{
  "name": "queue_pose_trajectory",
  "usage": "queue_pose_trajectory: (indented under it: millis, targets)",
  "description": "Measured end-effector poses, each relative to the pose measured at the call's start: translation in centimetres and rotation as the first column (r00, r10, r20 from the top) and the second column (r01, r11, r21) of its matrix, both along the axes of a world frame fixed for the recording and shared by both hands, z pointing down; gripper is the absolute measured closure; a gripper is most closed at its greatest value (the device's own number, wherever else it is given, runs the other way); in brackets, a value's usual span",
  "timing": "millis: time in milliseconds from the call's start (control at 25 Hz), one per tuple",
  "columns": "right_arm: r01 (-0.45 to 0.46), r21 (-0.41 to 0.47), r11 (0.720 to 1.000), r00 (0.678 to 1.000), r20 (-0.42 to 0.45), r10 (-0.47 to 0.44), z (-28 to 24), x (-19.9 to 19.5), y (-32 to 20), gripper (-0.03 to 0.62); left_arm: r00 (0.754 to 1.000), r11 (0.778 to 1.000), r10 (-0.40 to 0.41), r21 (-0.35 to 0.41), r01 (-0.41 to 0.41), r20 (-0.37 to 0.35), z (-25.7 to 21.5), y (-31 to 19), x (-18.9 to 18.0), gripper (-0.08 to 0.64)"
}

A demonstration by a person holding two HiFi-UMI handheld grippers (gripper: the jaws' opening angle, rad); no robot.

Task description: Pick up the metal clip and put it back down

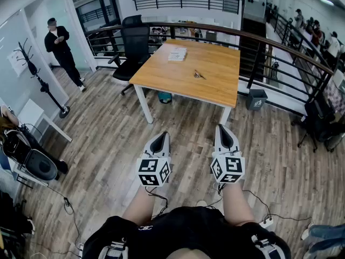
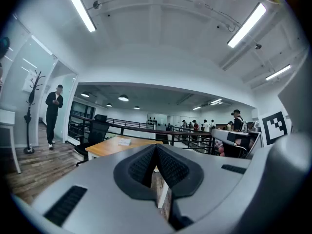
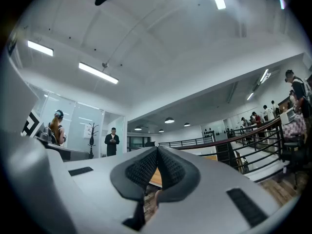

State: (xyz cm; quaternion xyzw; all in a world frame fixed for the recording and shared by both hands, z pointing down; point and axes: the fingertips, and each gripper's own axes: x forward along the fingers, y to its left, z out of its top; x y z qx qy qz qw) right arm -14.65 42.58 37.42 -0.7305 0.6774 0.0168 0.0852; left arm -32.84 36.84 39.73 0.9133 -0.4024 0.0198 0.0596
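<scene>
Head view has the left gripper point(image 1: 161, 138) and right gripper point(image 1: 223, 129) held over the wood floor point(image 1: 188, 120), both with jaws pressed together and empty. Metal clip point(image 1: 199, 75) is lying on the wooden table point(image 1: 221, 58), well apart from both.

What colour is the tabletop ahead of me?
Light orange-brown wood; the tabletop shows best in the head view.

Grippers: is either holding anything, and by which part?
Nothing. Left gripper and right gripper are shut, empty; the metal clip lies on the table.
</scene>
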Motion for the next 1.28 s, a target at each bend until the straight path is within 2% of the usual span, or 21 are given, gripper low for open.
queue_pose_trajectory:
  millis: [480,960,1160,1280]
  targets:
    - [0.032,0.019,0.999,0.999,-0.021,-0.032,-0.1,3.7,-2.4,0.575,0.999,0.999,-0.03,0.022,0.03,0.018,-0.4,-2.2,4.4,0.548]
    - [0.048,0.017,0.999,0.999,0.0,-0.048,0.9,13.1,-4.7,0.575,0.997,0.999,-0.049,0.018,0.048,0.061,1.1,-4.1,14.0,0.548]
    - [0.07,0.007,0.998,0.998,-0.003,-0.07,1.2,15.2,-6.9,0.575,0.999,1.0,-0.017,-0.018,0.018,0.034,2.0,-5.1,17.3,0.548]
    - [0.083,0.002,0.997,0.997,-0.002,-0.083,1.5,15.9,-8.3,0.575,0.999,0.999,-0.03,-0.023,0.031,0.039,2.4,-6.3,18.0,0.548]
